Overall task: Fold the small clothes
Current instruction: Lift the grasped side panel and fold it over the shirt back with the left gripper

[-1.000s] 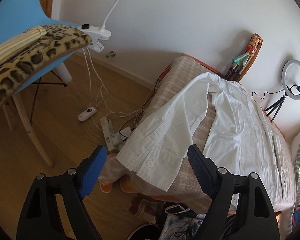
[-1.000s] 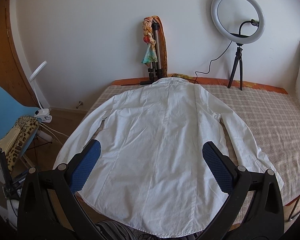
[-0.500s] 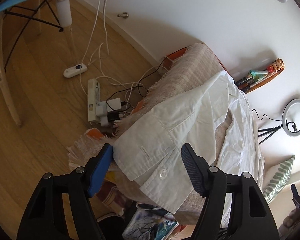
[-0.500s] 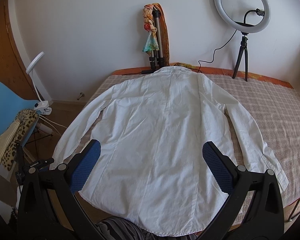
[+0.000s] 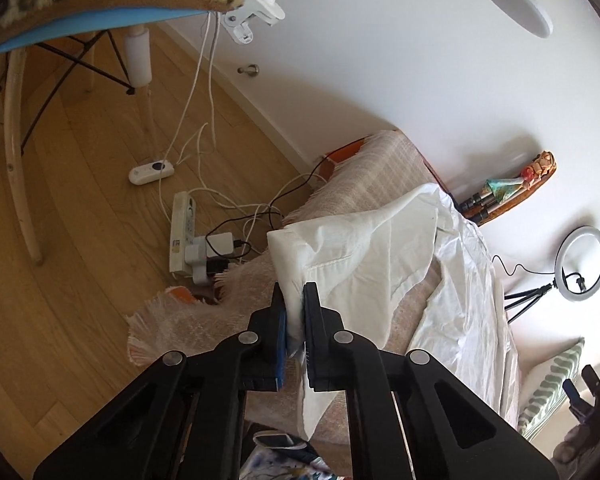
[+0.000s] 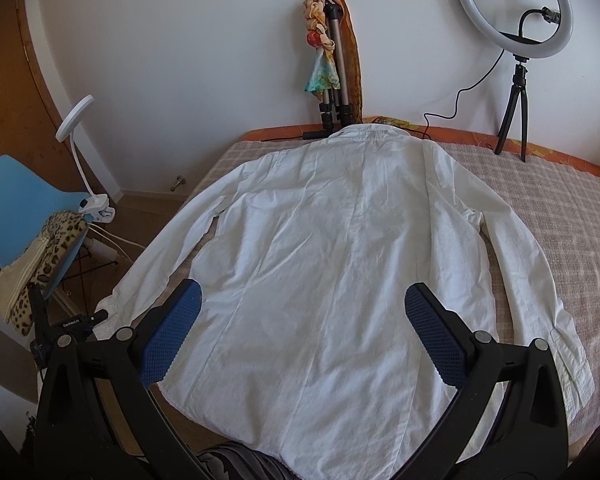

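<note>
A white long-sleeved shirt (image 6: 340, 248) lies back up on the bed, collar toward the far wall, both sleeves spread out. In the left wrist view my left gripper (image 5: 294, 300) is shut on the cuff of the shirt's left sleeve (image 5: 356, 248) at the bed's left edge and lifts it slightly. My right gripper (image 6: 300, 312) is open and empty, hovering above the lower back of the shirt. The right sleeve (image 6: 540, 300) lies flat on the blanket.
The bed has a checked blanket (image 6: 560, 208). A tripod with a scarf (image 6: 332, 68) and a ring light (image 6: 516, 12) stand at the far wall. A blue chair with leopard cloth (image 6: 32, 216), a clip lamp (image 5: 260, 4), a power strip and cables (image 5: 188, 232) are left of the bed.
My left gripper has moved in on the left sleeve's cuff and closed on it, lifting it slightly. My right gripper stays open over the shirt, barely moved.
</note>
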